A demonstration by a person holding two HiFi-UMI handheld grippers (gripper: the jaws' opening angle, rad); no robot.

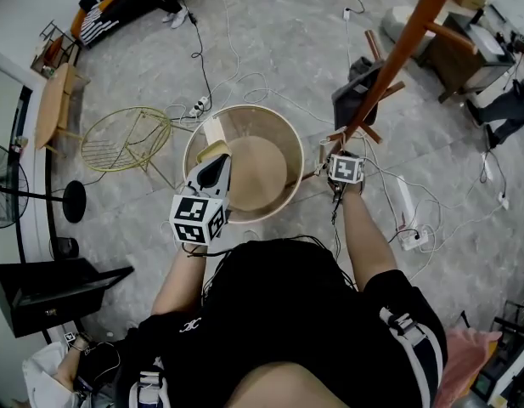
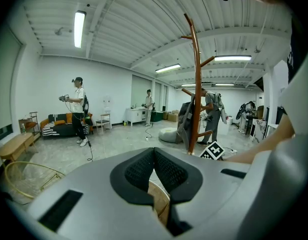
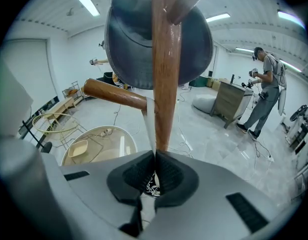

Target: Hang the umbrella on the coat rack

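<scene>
Grey concrete floor, strewn with cables, carries the wooden coat rack and a round table directly below you. The dark grey umbrella hangs high on the rack, against its pole. Your right gripper is clamped on a thin white strap beside the pole, while your left gripper has its jaws together with nothing between them, above the table.

Glossy wooden coat rack, wire-metal chair, glossy floor
</scene>
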